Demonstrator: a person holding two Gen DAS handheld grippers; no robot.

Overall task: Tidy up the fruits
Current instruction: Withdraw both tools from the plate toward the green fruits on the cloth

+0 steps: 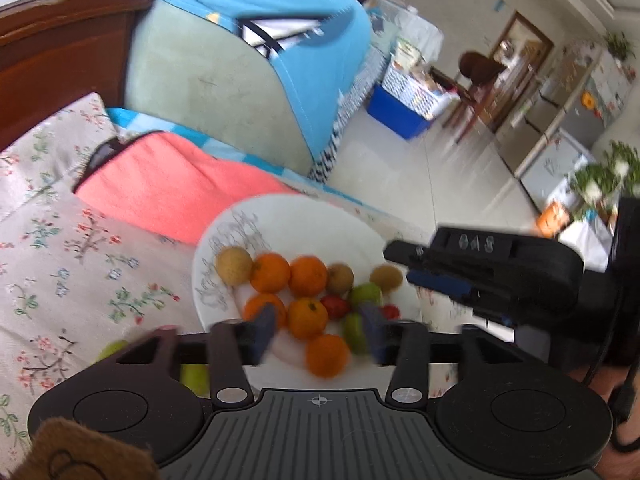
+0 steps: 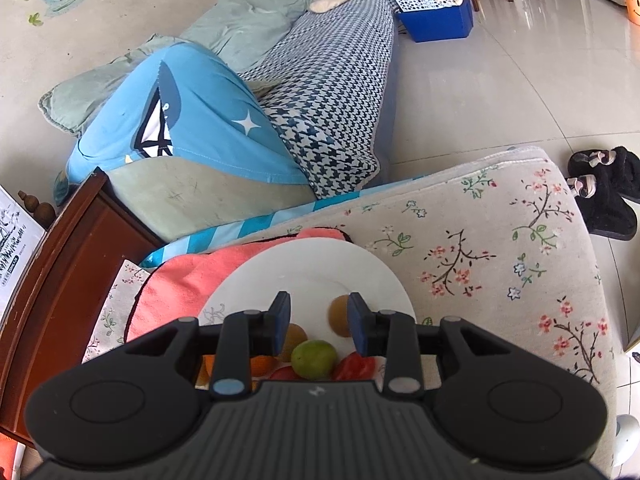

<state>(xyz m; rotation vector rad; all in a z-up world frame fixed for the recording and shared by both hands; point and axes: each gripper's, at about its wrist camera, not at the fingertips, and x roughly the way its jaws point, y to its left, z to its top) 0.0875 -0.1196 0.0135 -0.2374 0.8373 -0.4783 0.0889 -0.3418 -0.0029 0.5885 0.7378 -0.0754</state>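
A white plate point(image 1: 304, 224) rests on a floral-covered surface and holds several fruits: oranges point(image 1: 270, 272), a tan round fruit point(image 1: 234, 266), brown kiwis point(image 1: 340, 278), green fruit point(image 1: 366, 294) and small red ones point(image 1: 334, 306). My left gripper point(image 1: 318, 334) hovers over the plate's near side, open, with oranges showing in the gap but not pinched. My right gripper point(image 2: 319, 325) is open above the same plate point(image 2: 320, 268); a kiwi point(image 2: 338, 316) lies just beside its right finger and a green fruit point(image 2: 313, 359) sits below. It reaches in from the right in the left wrist view point(image 1: 440, 280).
Two green fruits point(image 1: 112, 350) lie off the plate on the floral cloth point(image 1: 80, 248). A pink towel point(image 1: 172, 192) lies behind the plate. A wooden headboard point(image 2: 60, 264), a sofa with blue fabric point(image 2: 192, 120), black slippers point(image 2: 608, 188) and a blue bin point(image 2: 436, 20) surround.
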